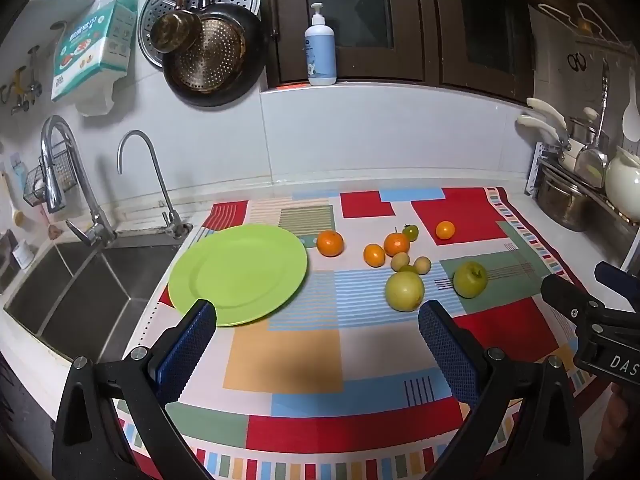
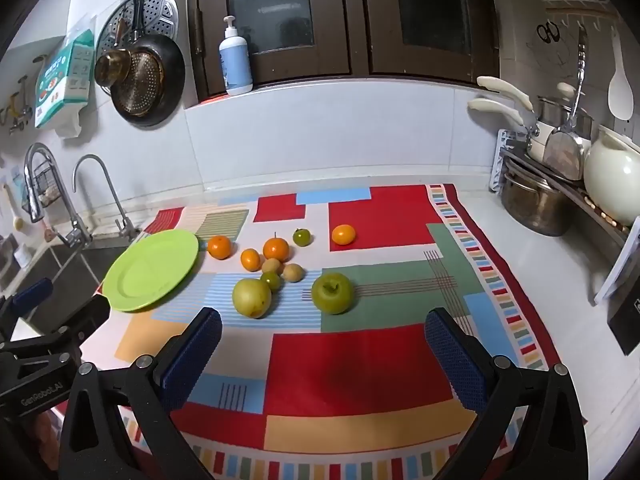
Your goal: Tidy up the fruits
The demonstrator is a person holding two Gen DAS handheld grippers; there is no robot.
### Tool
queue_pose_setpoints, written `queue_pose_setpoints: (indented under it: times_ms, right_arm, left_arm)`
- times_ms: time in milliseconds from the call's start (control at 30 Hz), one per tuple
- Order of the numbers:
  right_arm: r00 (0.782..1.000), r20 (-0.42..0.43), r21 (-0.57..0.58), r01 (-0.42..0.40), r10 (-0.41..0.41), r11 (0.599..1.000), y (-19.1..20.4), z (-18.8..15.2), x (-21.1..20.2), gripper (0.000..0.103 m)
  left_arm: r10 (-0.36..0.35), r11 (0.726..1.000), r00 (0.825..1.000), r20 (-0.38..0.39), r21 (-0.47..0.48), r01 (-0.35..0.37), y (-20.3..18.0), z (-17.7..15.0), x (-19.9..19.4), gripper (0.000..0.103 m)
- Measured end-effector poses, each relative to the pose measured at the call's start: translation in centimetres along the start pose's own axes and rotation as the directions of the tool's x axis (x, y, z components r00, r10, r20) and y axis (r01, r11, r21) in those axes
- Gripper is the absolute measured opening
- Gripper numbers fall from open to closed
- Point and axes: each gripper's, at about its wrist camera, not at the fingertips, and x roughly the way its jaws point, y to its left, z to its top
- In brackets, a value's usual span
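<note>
Two grippers hang over a patchwork cloth (image 1: 280, 356) on a kitchen counter, both with their blue-padded fingers spread wide and nothing between them. The left gripper (image 1: 318, 344) has a bare green plate (image 1: 240, 274) just ahead of its left finger, the plate's near rim partly behind that fingertip, with the sink (image 1: 80, 280) beyond the plate to the left. Ahead of its right finger lies the fruit: a pale yellow-green fruit (image 1: 405, 291) closest, a green apple (image 1: 470, 279) to the right of it, and farther on a loose cluster of three small yellowish fruits, a tangerine with a stem (image 1: 396, 243), a small orange one (image 1: 374, 255), and a small green tomato-like fruit (image 1: 410, 232). One orange (image 1: 330, 243) sits just beside the plate's far right rim, and another small orange fruit (image 1: 445, 230) lies apart on a red patch. From the right gripper (image 2: 324, 344), the same pale fruit (image 2: 252, 297) and apple (image 2: 333, 293) lie just ahead between its fingers, touching neither, and the plate (image 2: 154, 268) is off to the left, past the left gripper's body at the frame edge. All the fruit rests on the cloth; none is on the plate.
</note>
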Motion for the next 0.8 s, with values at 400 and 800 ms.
queue_pose_setpoints:
  times_ms: [400, 800]
  right_arm:
    - [1.0, 0.013, -0.011, 0.023, -0.023, 1.0, 0.4, 0.3, -0.3, 0.102]
    - [1.0, 0.012, -0.008, 0.011, -0.011, 1.0, 0.3, 0.3, 0.0, 0.102]
  left_arm:
    - [-0.033, 0.999, 0.999, 0.004, 0.005, 0.033, 0.1, 0.6, 0.1, 0.103]
    - [-0.023, 1.0, 1.0, 0.021, 0.007, 0.023, 0.1, 0.6, -0.2, 0.103]
